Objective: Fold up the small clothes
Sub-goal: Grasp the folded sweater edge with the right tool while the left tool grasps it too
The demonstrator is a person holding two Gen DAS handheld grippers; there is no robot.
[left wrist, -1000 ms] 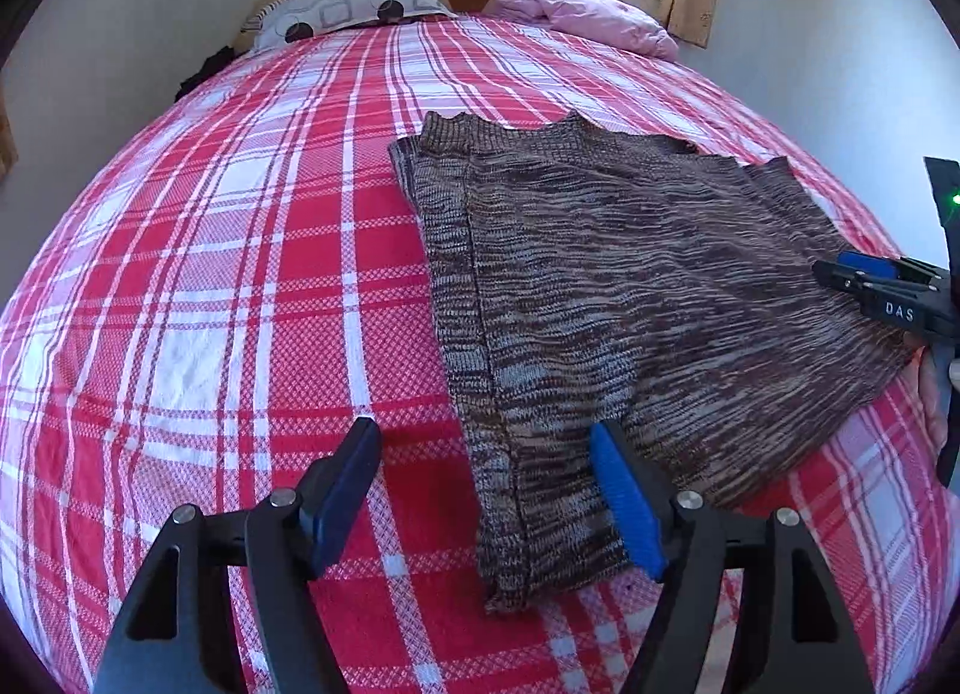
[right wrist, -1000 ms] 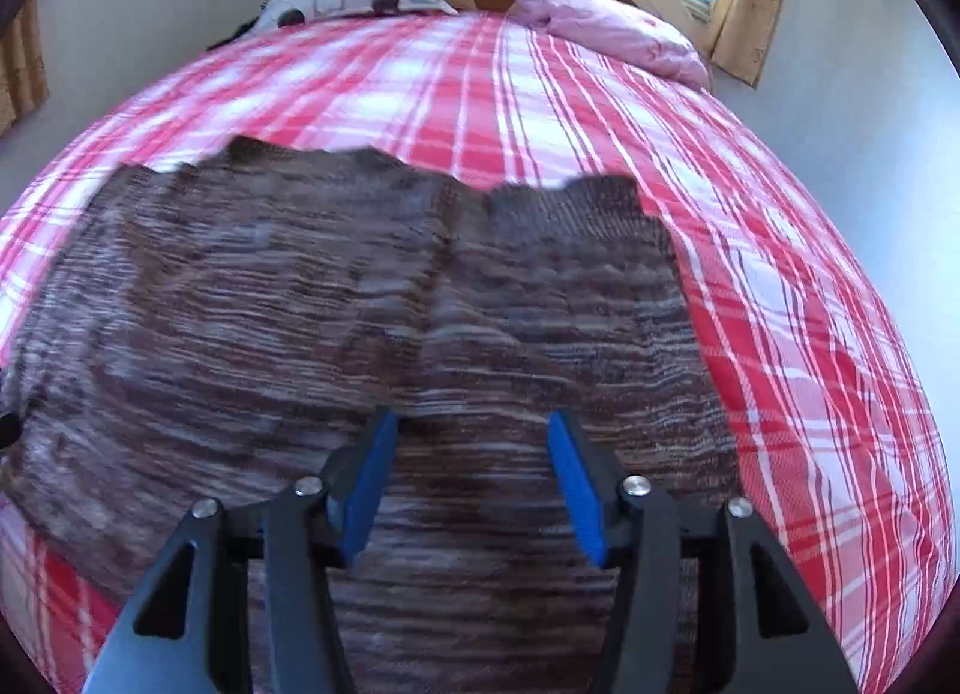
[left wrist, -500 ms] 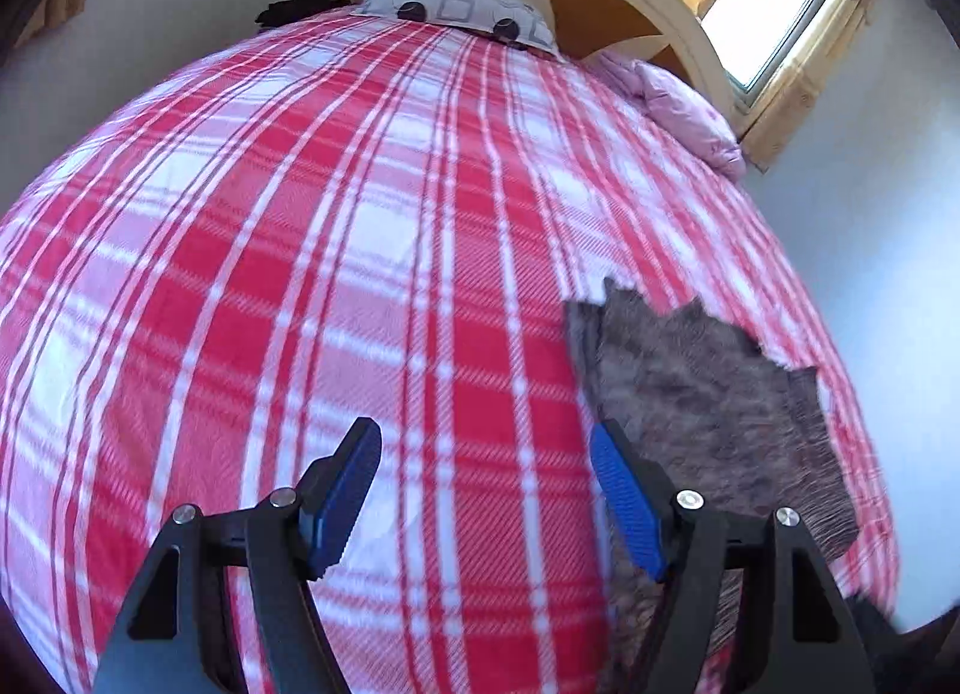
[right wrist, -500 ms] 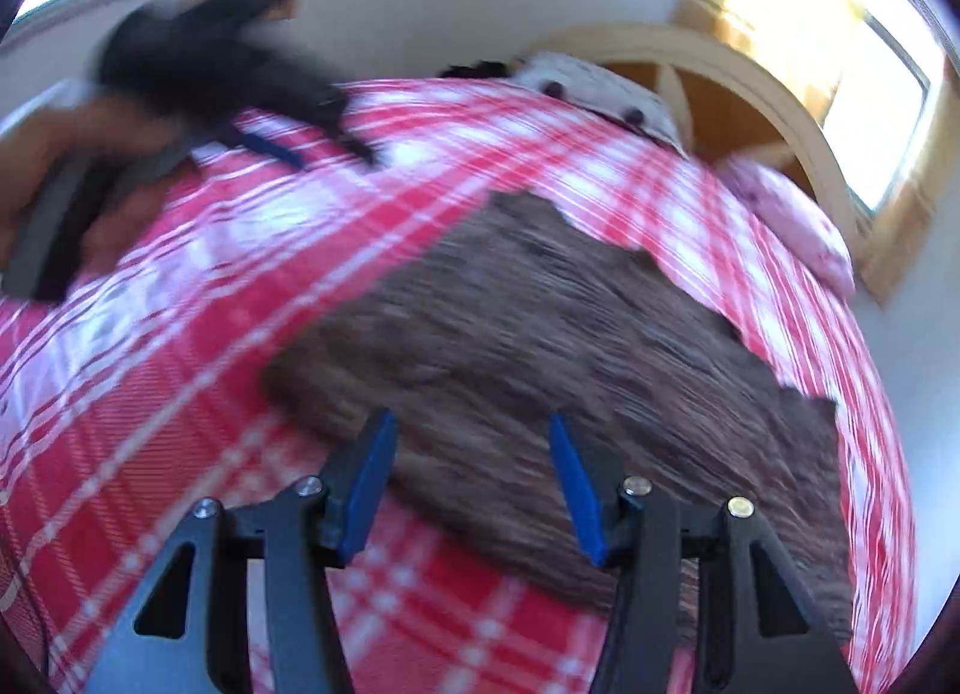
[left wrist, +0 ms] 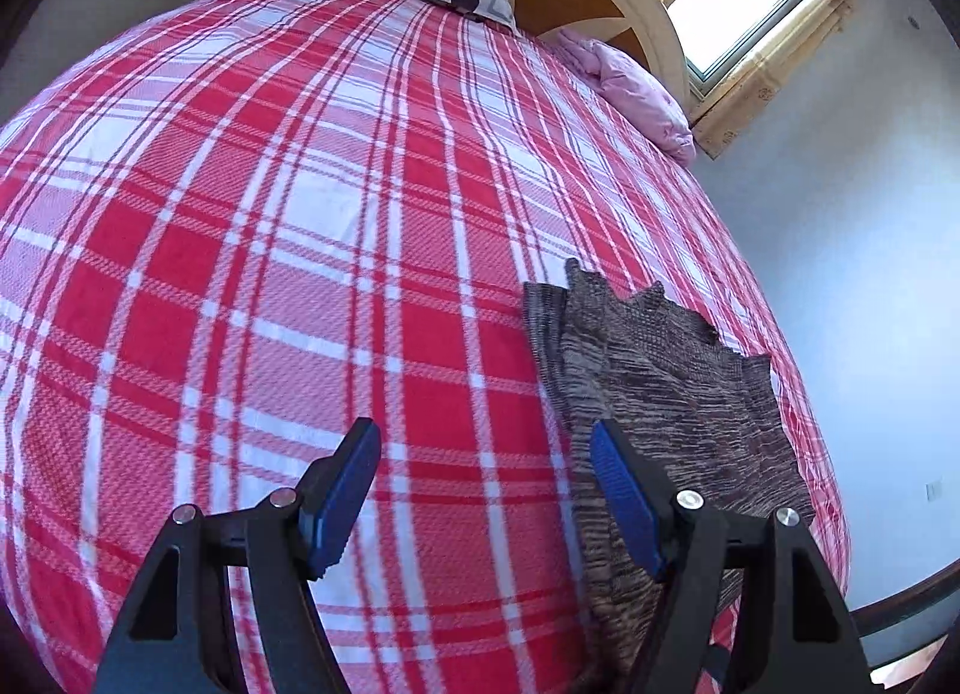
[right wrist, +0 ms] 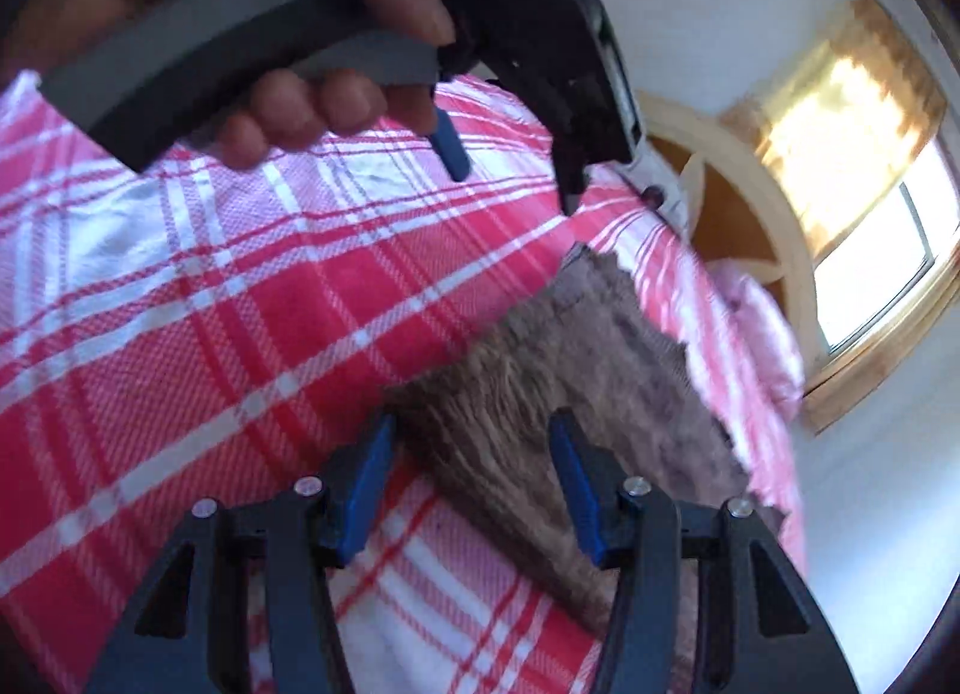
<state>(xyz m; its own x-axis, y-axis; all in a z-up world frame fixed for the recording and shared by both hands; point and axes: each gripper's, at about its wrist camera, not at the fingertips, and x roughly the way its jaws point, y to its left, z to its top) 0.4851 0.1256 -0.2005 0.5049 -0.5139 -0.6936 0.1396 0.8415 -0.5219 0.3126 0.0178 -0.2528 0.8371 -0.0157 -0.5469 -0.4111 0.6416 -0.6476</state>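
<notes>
Sweater (right wrist: 576, 394) beneath open right hand-held gripper (right wrist: 471, 484)

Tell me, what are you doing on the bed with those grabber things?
A person is folding a small brown knitted top that lies flat on the red checked bedspread. They hold a two-finger grabber in each hand. Right now neither one grips anything. The left gripper is open above the bedspread, beside the top's edge. The right gripper is open too, over a corner of the top. The person's left hand shows holding its handle.
</notes>
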